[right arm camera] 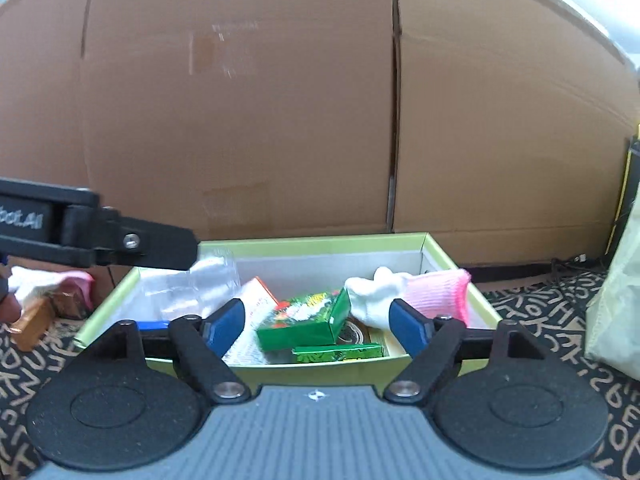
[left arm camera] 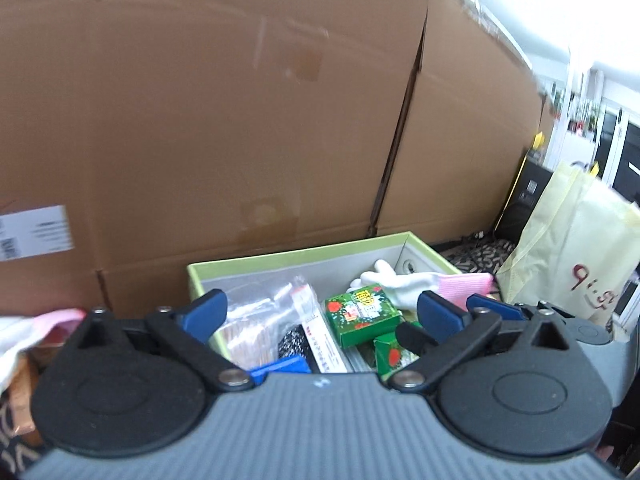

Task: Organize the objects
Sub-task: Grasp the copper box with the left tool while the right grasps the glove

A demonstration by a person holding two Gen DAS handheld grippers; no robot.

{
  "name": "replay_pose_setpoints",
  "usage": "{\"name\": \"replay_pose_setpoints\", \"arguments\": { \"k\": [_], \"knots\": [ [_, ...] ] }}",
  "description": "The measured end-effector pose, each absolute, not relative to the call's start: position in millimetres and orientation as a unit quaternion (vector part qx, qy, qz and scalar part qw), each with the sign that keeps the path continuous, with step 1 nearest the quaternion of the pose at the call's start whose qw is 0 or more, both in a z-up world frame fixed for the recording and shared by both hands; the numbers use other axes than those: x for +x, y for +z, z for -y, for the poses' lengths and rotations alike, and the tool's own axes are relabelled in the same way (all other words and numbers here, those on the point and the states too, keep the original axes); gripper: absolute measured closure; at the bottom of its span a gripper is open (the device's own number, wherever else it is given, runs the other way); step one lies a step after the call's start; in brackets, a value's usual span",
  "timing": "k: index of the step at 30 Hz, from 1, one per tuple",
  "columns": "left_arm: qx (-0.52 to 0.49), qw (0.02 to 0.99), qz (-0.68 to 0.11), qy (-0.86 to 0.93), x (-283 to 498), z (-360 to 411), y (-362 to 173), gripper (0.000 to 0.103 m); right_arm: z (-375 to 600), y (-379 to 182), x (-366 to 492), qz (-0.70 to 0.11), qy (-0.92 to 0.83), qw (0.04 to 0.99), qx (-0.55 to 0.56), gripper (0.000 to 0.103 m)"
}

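A green-rimmed open box (left arm camera: 296, 257) (right arm camera: 456, 265) sits on a patterned mat against large cardboard cartons. In it lie green printed packets (left arm camera: 362, 314) (right arm camera: 308, 322), a clear plastic bag (left arm camera: 256, 320) (right arm camera: 188, 292), a white leaflet (left arm camera: 320, 336) and a white and pink glove (left arm camera: 424, 282) (right arm camera: 404, 294). My left gripper (left arm camera: 320, 308) is open and empty above the box's near side. My right gripper (right arm camera: 318, 320) is open and empty in front of the box. The left gripper's arm (right arm camera: 100, 236) reaches over the box's left corner in the right wrist view.
Tall cardboard cartons (left arm camera: 224, 112) (right arm camera: 248, 112) wall off the back. A pale yellow bag (left arm camera: 568, 240) (right arm camera: 616, 308) stands at the right. Another pink and white glove (right arm camera: 60, 282) (left arm camera: 24, 328) and brown items (right arm camera: 36, 320) lie left of the box.
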State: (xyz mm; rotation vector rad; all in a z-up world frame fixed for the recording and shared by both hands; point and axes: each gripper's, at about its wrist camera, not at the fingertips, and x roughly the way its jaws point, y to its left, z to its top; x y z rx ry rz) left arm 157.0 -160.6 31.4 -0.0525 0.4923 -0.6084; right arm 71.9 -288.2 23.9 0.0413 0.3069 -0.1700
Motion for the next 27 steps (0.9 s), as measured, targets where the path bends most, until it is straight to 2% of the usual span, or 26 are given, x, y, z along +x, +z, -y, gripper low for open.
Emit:
{"name": "replay_pose_setpoints", "arguments": {
  "k": [8,15,22,27],
  "knots": [
    [-0.059,0.938,-0.228,-0.252,99.3,91.3,30.2,0.000,246.3,35.8,23.7,-0.127,-0.043,0.990,0.032,0.015],
    [-0.078,0.950,-0.251,-0.171,81.6,27.4,1.9,0.000,195.7,18.9,0.6,-0.154,0.010,0.987,0.035,0.015],
    [-0.077,0.954,-0.279,-0.074,121.9,-17.3,-28.3,0.000,164.5,-13.3,7.1,-0.201,0.050,0.978,0.036,0.015],
    [-0.067,0.950,-0.301,-0.050,165.7,-20.8,-43.4,0.012,157.2,-15.8,9.2,-0.208,0.054,0.976,0.032,0.015]
  ]
}}
